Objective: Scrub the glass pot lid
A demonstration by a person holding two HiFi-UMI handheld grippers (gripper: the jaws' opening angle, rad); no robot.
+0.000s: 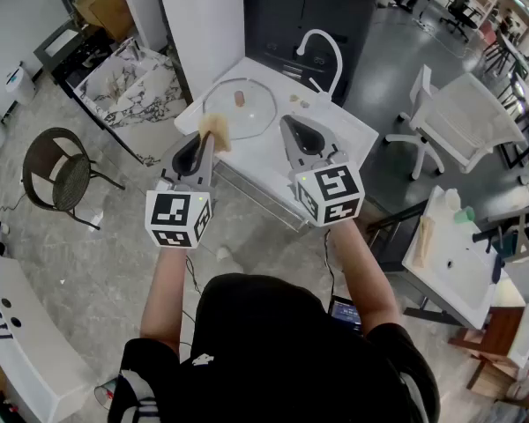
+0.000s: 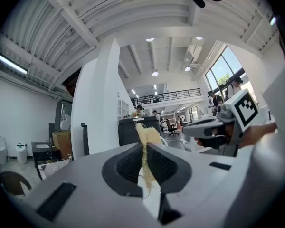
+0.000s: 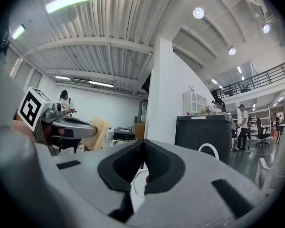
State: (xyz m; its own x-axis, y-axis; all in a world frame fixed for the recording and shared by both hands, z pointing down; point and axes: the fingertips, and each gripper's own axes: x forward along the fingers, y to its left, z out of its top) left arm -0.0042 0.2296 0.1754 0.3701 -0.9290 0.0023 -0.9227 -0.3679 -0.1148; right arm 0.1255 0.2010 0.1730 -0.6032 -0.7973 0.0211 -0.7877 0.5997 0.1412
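slipping is the main worry: the left gripper (image 1: 203, 141) is clenched on a thin tan scrub pad (image 1: 217, 131), pinched by one edge w/ most of it sticking out past the tips, so hard rubbing could prob drag it out or fold it over. the glass pot lid (image 1: 238, 113) lies flat on the white counter (image 1: 273, 161), its centre at abt 1 o'clock from the pad. whether pad and glass touch i can't tell. nothing pins the lid: the right gripper (image 1: 292, 127) is clenched on nothing and hangs at the lid's 3 o'clock, apart from it. a sideways scrub could skate the lid toward the counter edge at its 8 o'clock or into the faucet (image 1: 324, 53) at its 2 o'clock, and glass off that edge prob breaks. count: 1 lid w/ 1 knob (image 1: 239, 98), 1 scrub pad, 2 grippers, 1 faucet.
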